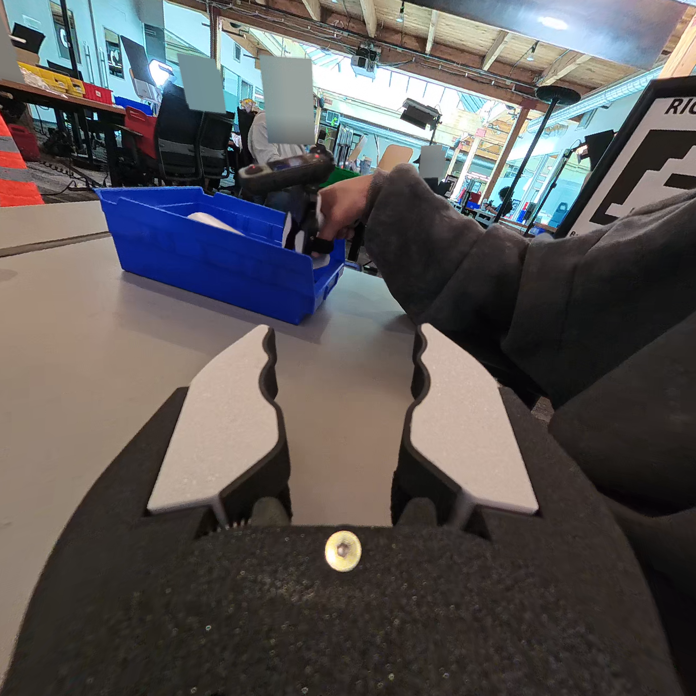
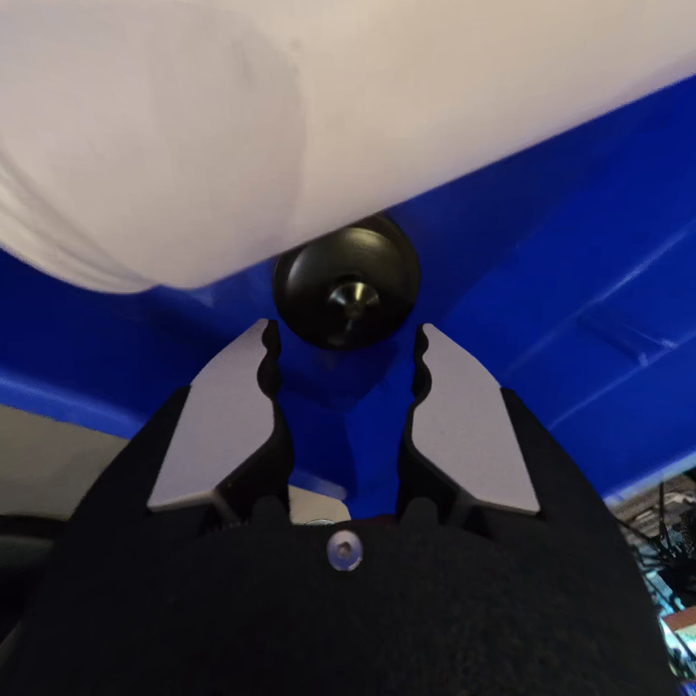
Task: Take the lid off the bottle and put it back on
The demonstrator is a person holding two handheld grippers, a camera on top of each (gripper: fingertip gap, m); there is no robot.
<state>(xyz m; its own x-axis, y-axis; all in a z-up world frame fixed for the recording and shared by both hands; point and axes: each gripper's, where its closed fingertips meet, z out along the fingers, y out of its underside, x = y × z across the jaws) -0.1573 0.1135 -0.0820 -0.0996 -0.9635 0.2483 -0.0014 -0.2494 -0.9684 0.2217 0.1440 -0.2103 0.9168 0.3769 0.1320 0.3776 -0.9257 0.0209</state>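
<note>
1. Over the grey table (image 1: 113, 376), my left gripper (image 1: 343, 341) hovers with its fingers spread wide, gripping nothing.
2. Farther right, my right gripper (image 2: 344, 327) dips inside the blue bin (image 2: 565, 301), fingers spread and empty, just short of the black lid (image 2: 346, 282) on the white bottle (image 2: 226, 132) lying there.

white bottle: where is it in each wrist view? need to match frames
Left wrist view: white bottle lies inside the blue bin, upper centre-left, mostly hidden by the bin wall.
Right wrist view: bottle fills the top, close up and blurred, its black lid just beyond the open right gripper.
Shared landmark: the blue bin.
</note>
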